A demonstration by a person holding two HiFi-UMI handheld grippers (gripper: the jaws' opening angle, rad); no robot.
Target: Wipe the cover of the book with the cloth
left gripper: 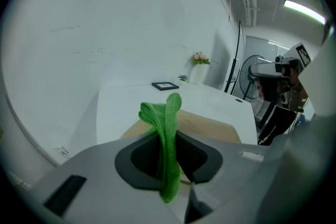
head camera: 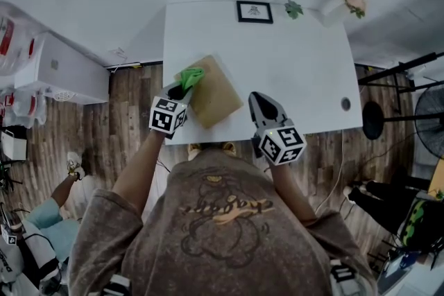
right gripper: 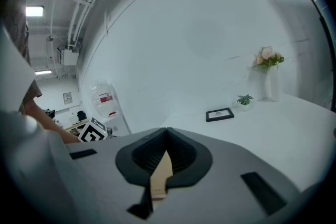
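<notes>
The white table fills the upper middle of the head view, against a pale wall. On it, near the front edge and toward the table's left side in the picture, lies 1 book with a plain tan cover, turned at an angle to the table's edges.

The 2 grippers are held over the front part of the table. The left gripper is at the book's left corner, and its jaws are closed on the green cloth. In the left gripper view the cloth stands up as a folded bunch from between the jaws of the left gripper, with the book just behind and under it. I cannot tell if the cloth touches the cover.

The right gripper is just beside the book's right edge, apart from it. In the right gripper view the jaws of the right gripper meet at their tips. A thin tan strip shows in the slit behind the tips; I cannot tell what it is.

At the table's far edge stand a black picture frame, a white vase with pink flowers and 1 small plant.
</notes>
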